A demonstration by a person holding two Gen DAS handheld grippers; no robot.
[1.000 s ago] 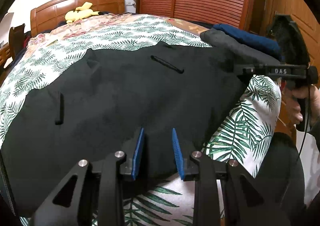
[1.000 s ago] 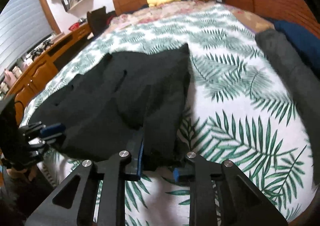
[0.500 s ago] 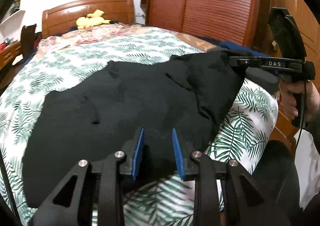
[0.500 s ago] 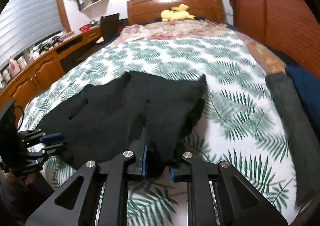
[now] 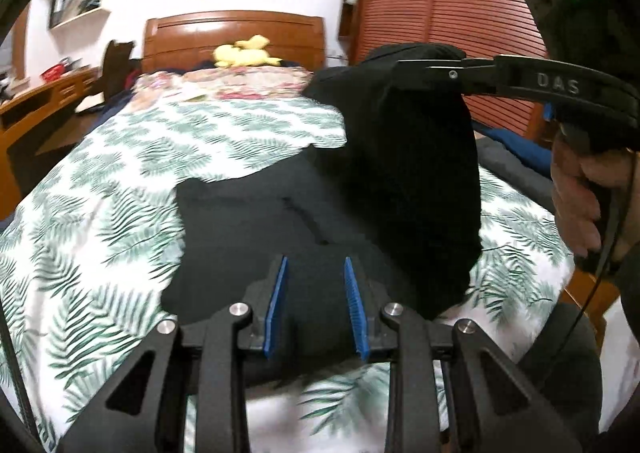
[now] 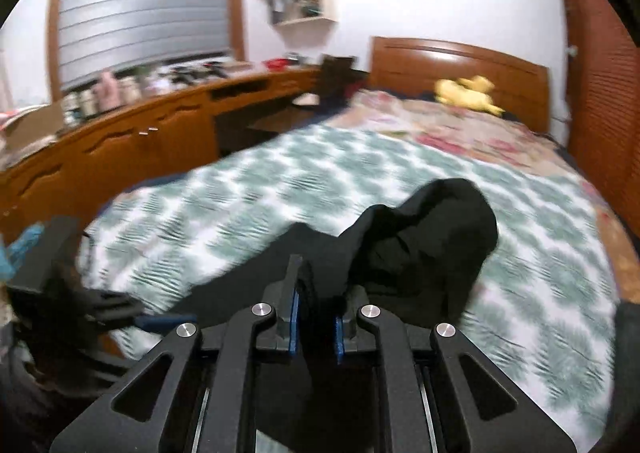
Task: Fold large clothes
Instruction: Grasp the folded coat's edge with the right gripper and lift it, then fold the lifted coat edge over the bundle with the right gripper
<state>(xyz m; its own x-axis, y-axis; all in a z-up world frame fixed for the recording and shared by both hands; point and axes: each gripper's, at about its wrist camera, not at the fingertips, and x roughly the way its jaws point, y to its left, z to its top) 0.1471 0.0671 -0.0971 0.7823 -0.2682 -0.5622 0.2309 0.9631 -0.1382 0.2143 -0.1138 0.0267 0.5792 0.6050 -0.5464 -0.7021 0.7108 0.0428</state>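
- Since the earlier frame, the right gripper [image 6: 316, 317] has lifted the black garment [image 5: 280, 221] corner off the bed [image 5: 120, 181], toward 1 o'clock in the left wrist view.
- Right fingers: closing, narrow, pinching black fabric between the pads.
- Left gripper [image 5: 316, 305]: fingers narrowly parted, garment edge between them; contact cannot be told.
- Garment: lower part flat on the leaf-print bedspread, raised fold hanging at 2 o'clock.

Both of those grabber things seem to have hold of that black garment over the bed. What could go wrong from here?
The right hand-held gripper, its jaws closing, pinches only a bunched edge of the black garment; lifted this high, that edge might slip out. The left hand-held gripper holds the near hem, so uneven pulling could skew the fold. The hanging cloth might drag on the leaf-print bedspread.
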